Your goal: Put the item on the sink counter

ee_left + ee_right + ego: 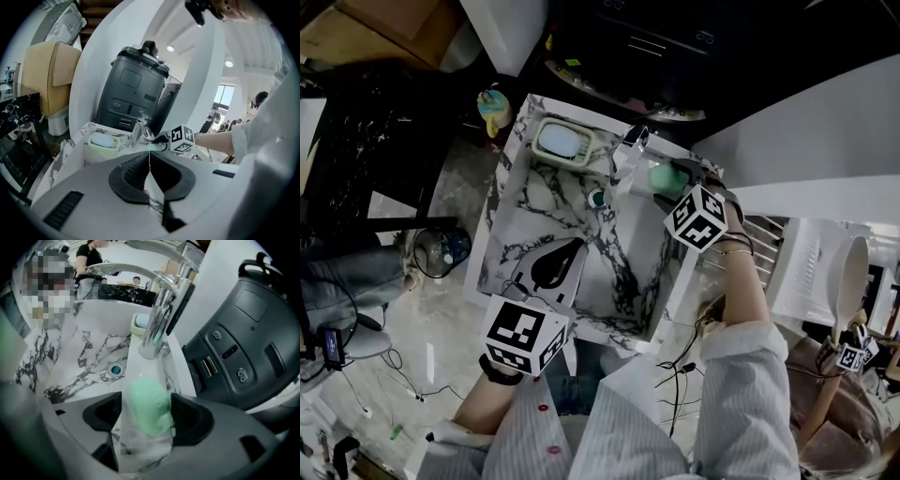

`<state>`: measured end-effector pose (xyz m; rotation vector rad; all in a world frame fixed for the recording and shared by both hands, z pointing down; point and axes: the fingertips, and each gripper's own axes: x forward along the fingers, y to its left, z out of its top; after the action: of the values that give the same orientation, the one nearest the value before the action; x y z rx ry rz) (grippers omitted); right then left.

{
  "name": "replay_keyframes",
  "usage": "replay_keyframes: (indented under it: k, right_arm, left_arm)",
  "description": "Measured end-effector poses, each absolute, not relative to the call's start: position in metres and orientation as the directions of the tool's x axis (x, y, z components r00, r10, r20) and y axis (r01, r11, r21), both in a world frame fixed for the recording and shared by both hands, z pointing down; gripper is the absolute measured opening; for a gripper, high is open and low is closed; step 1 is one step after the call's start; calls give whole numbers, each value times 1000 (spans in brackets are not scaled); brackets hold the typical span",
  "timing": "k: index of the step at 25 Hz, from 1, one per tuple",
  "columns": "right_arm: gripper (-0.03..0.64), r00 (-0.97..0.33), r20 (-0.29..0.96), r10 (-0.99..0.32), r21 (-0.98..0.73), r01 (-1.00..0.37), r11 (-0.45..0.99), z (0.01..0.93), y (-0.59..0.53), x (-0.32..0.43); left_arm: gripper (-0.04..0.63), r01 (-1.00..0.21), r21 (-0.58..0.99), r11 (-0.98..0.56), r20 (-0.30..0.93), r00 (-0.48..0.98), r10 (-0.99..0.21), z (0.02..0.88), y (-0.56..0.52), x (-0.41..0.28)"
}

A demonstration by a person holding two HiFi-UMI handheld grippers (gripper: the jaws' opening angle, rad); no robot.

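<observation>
On the sink counter (136,369), the green item (149,409) lies between the parted jaws of the right tool (146,402).

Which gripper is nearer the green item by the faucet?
Right. The right gripper has the green item between its open jaws on the counter; the left gripper, shut, is at the opposite edge of the sink.

A dark grey machine (133,89) is standing beside white curved walls (201,98), a cardboard box (47,77) is sitting to its left, ceiling lights (170,48) are glowing, daylight is entering through a window (226,96).
</observation>
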<state>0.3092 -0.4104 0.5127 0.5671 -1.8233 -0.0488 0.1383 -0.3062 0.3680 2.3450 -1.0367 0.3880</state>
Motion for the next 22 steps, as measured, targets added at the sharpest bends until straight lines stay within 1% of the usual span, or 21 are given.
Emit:
replay_keyframes:
  k: [2, 4, 10, 14, 18, 22]
  right_arm:
    - [324, -184, 898, -401, 337, -302, 892, 519, -408, 311]
    - [324, -157, 906, -393, 338, -289, 895, 523, -406, 313]
    - [319, -132, 911, -391, 325, -351, 878, 524, -407, 314]
    - [276, -135, 904, -407, 329, -391, 860, 521, -404, 314]
    - [213, -120, 911, -393, 309, -431, 848, 520, -398, 313]
    - [181, -172, 919, -354, 211, -543, 813, 515, -395, 310]
  left_arm:
    - [18, -748, 365, -554, 461, 662, -591, 369, -306, 137]
    - [18, -746, 366, -557, 460, 665, -588, 369, -305, 138]
    - [18, -741, 367, -563, 453, 671, -587, 366, -305, 138]
    - [18, -741, 369, -561, 454, 670, -587, 366, -302, 138]
    - [18, -740, 383, -553, 447, 673, -590, 366, -298, 136]
    - [18, -743, 383, -549, 438, 669, -600, 361, -296, 131]
